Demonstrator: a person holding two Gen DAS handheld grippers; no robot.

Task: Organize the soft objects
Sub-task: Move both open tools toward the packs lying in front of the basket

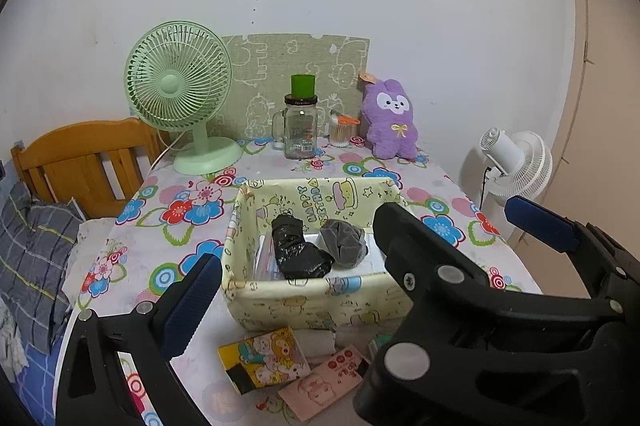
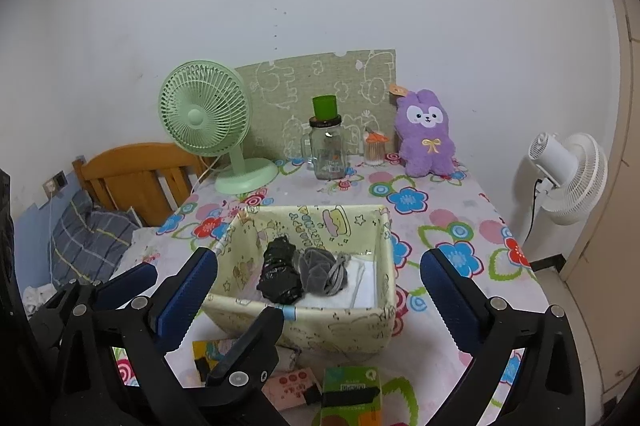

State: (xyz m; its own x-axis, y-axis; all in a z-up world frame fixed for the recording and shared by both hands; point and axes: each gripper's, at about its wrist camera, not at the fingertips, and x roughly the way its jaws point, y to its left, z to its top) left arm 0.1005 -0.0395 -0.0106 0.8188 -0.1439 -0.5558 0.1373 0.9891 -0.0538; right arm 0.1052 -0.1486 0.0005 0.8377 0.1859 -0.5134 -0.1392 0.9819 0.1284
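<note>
Both grippers, left (image 1: 296, 254) and right (image 2: 316, 282), held w/ fingers apart, nothing gripped. Black bundle (image 1: 298, 248) and grey bundle (image 1: 345, 241) already in fabric bin (image 1: 320, 300) at 12 o'clock; purple plush (image 1: 391, 120) upright beyond, prob. next.

**Readable text**

"HAPPY BIRTHDAY" is printed in coloured letters on the inner back wall of the fabric box (image 1: 320, 196). A printed label is seen on the glass jar (image 1: 300, 134), but it cannot be read.

Black plastic grippers, silver screws, ribbed blue pads on fingers (image 2: 450, 290).
</note>
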